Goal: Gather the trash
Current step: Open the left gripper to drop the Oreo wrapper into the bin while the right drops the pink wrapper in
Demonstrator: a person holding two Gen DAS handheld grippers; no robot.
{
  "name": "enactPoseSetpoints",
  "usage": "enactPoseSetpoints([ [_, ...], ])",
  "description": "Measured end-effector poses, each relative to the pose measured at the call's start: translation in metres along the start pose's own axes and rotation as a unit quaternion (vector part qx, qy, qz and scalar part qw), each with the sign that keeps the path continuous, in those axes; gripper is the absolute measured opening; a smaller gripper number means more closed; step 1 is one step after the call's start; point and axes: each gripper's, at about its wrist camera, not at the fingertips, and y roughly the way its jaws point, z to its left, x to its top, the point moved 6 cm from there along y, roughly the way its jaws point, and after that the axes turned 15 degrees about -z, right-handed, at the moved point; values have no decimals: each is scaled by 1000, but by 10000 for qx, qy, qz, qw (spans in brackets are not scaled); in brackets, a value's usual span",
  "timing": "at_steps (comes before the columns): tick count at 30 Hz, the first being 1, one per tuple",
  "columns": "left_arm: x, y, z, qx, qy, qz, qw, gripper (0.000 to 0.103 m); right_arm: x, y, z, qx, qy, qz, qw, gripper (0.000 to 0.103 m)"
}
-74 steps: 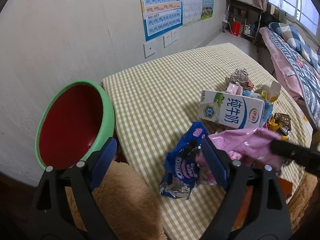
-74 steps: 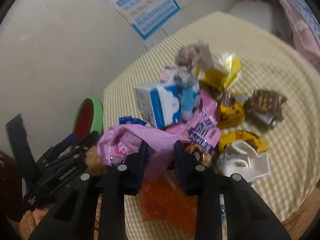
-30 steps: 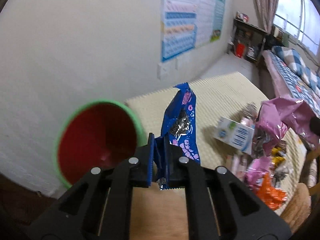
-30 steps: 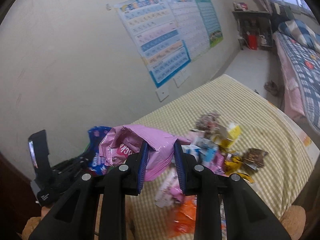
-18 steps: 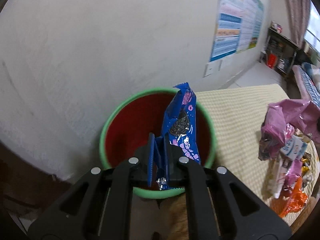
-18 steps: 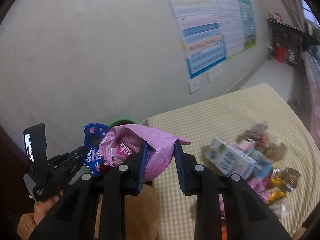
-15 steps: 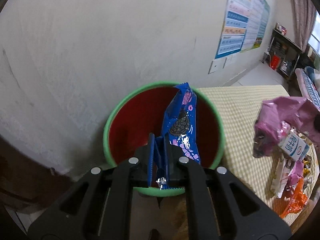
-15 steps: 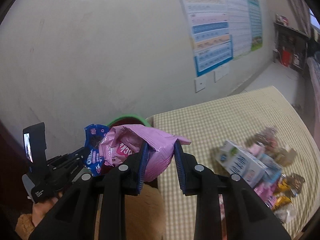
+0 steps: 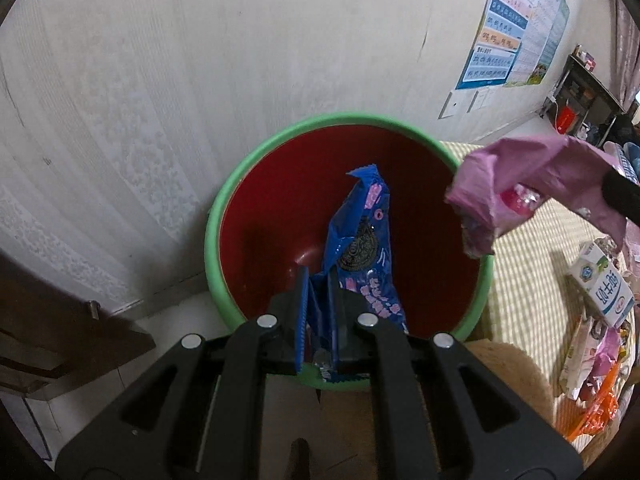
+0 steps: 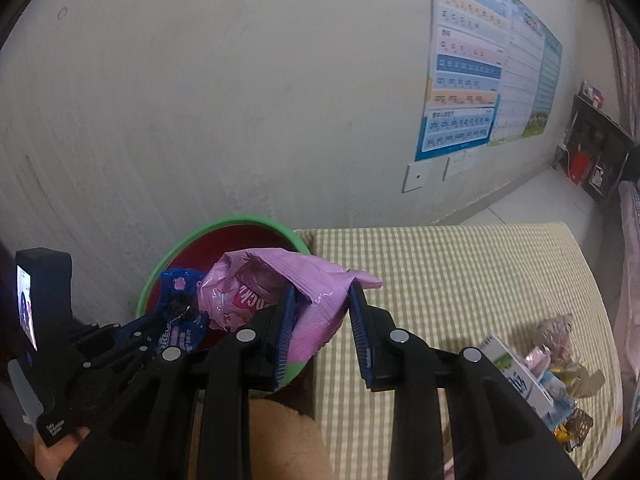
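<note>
A round bin (image 9: pixel 348 120), red inside with a green rim, stands against the wall beside the table. My left gripper (image 9: pixel 318 280) is shut on a blue Oreo wrapper (image 9: pixel 362 236), which hangs over the bin's mouth. My right gripper (image 10: pixel 322 312) is shut on a crumpled pink snack bag (image 10: pixel 280 276). That pink bag (image 9: pixel 532 168) hovers at the bin's right rim, partly over the opening. In the right wrist view the bin (image 10: pixel 224 226) and the Oreo wrapper (image 10: pixel 180 304) lie just left of the bag. The bin's floor shows no other trash.
A table with a yellow-green checked cloth (image 10: pixel 460 280) reaches right from the bin. A milk carton (image 10: pixel 516 372) and several wrappers lie at its far right, with an orange wrapper (image 9: pixel 600 396) near the edge. A tan plush thing (image 10: pixel 280 432) sits below the grippers. Dark wooden furniture (image 9: pixel 60 320) stands left.
Both grippers have swung left from the trash pile to the bin, each still holding its wrapper. The bin now sits centred under the Oreo wrapper and the pink bag has reached its rim.
</note>
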Motion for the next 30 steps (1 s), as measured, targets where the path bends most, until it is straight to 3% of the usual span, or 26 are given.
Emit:
enactPoseSetpoints([
  [8, -5, 12, 3, 34, -65, 144, 9999, 9, 0, 6, 17, 51, -328, -73, 9994, 28],
  [11, -5, 17, 3, 87, -103, 210, 9997, 15, 1, 7, 21, 96, -367, -101, 9992, 33],
  [12, -6, 19, 4, 75, -130, 240, 9996, 31, 2, 8, 23, 156, -353, -114, 9992, 36],
  [13, -6, 21, 4, 54, -174, 253, 9995, 55, 2, 8, 25, 206, -349, -114, 9991, 38],
  [14, -6, 20, 5, 47, -211, 244, 9995, 61, 2, 8, 27, 249, -346, -130, 9990, 41],
  [17, -6, 20, 6, 88, -242, 245, 9994, 63, 3, 5, 31, 374, -316, -203, 9986, 54],
  [23, -4, 16, 3, 171, -125, 222, 9995, 65, 3, -10, 15, 513, 125, -239, 9983, 56],
  [27, -1, 11, -1, 209, -37, 151, 9997, 65, -4, -23, -17, 336, 319, -181, 9988, 56],
  [30, 3, 4, -7, 185, 1, 49, 9998, 65, -13, -38, -59, -43, 442, -126, 9989, 56],
])
